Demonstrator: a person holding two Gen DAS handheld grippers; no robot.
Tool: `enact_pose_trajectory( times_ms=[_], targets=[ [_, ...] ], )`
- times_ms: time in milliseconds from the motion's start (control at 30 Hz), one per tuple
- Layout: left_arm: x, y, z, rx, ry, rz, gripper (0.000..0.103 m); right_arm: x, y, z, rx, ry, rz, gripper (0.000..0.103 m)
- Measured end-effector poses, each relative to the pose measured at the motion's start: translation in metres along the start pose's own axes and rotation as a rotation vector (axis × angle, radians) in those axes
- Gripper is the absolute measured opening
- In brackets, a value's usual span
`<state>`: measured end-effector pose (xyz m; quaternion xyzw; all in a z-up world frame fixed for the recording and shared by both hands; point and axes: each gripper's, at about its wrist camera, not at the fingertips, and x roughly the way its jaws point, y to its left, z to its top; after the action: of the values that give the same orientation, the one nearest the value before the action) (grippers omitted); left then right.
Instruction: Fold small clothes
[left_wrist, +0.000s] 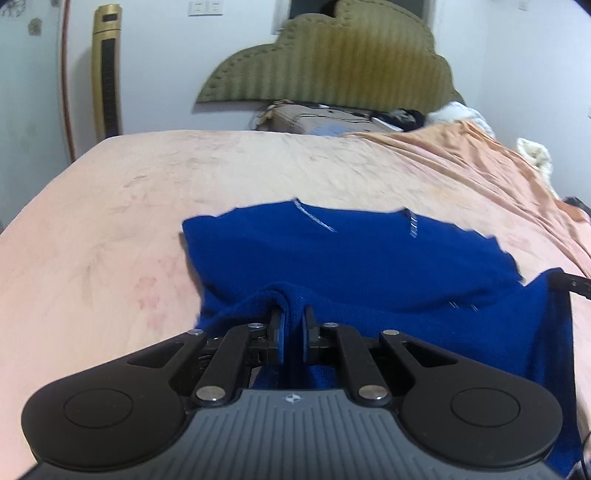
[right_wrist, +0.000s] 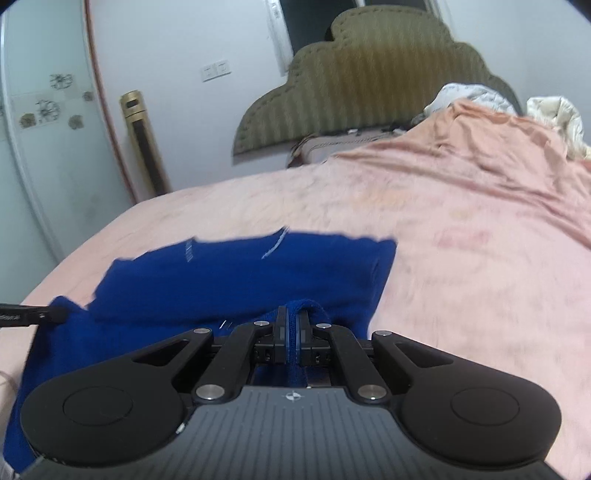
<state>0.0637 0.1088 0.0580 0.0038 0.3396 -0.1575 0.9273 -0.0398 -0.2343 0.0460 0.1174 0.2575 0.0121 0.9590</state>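
Both the left gripper (left_wrist: 293, 325) and right gripper (right_wrist: 293, 325) pinch the near hem of the blue sweater (left_wrist: 351, 258), fingers closed on it, its body stretching ahead toward the bed's (left_wrist: 110, 221) headboard end.

Left gripper (left_wrist: 292, 325): matte black linkage arms with silver pivot screws, two round black discs flanking a grey ribbed plate bearing a small white emblem. Right gripper (right_wrist: 291, 324): identical build, black fingers (right_wrist: 280, 332) with blue-tinted inner pads.
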Motion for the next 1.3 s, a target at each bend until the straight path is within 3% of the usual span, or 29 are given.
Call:
enact_pose_trajectory(
  times_ms=[100,233,300,333,367,433,600,700,767,800,867,967,1000,1133,1300],
  targets=[
    [0.026,0.0,0.004,0.014,0.016,0.045,0.01,0.026,-0.003,0.011,-0.045,-0.007,-0.091,0.006],
    [0.039,0.005,-0.001,-0.005,0.071,0.058,0.015,0.053,-0.019,0.005,0.023,0.064,-0.13,0.029],
    [0.031,0.01,-0.006,-0.023,0.072,0.057,0.025,0.045,-0.02,-0.003,0.041,0.062,-0.121,0.045],
    [0.026,0.012,-0.01,-0.029,0.074,0.068,0.04,0.037,-0.02,-0.008,0.046,0.056,-0.114,0.052],
    [0.019,0.013,-0.013,-0.036,0.072,0.086,0.059,0.028,-0.02,-0.014,0.049,0.05,-0.112,0.054],
    [0.006,0.015,-0.023,-0.043,0.044,0.134,0.075,0.011,-0.019,-0.025,0.062,0.054,-0.108,0.054],
    [-0.013,-0.01,-0.044,0.036,0.043,0.224,0.075,-0.015,-0.005,-0.049,0.101,0.067,-0.055,0.056],
    [-0.008,-0.03,-0.056,0.106,0.071,0.237,0.076,-0.016,0.025,-0.054,0.022,0.059,-0.022,0.072],
    [-0.003,-0.041,-0.067,0.15,0.091,0.273,0.076,-0.01,0.049,-0.059,-0.085,0.081,0.003,0.089],
    [-0.002,-0.043,-0.071,0.162,0.097,0.287,0.075,-0.006,0.06,-0.063,-0.149,0.108,0.002,0.091],
    [-0.005,-0.045,-0.077,0.165,0.093,0.293,0.075,-0.001,0.074,-0.073,-0.279,0.155,-0.05,0.093],
    [-0.009,-0.048,-0.079,0.173,0.085,0.298,0.076,0.003,0.083,-0.092,-0.459,0.171,-0.246,0.1],
    [-0.009,-0.048,-0.08,0.175,0.085,0.301,0.076,0.0,0.083,-0.095,-0.477,0.152,-0.276,0.102],
    [-0.009,-0.049,-0.079,0.175,0.087,0.305,0.076,-0.011,0.072,-0.094,-0.398,0.149,-0.28,0.101],
    [-0.013,-0.053,-0.08,0.185,0.085,0.31,0.076,-0.02,0.074,-0.094,-0.394,0.129,-0.293,0.101]
  ],
)
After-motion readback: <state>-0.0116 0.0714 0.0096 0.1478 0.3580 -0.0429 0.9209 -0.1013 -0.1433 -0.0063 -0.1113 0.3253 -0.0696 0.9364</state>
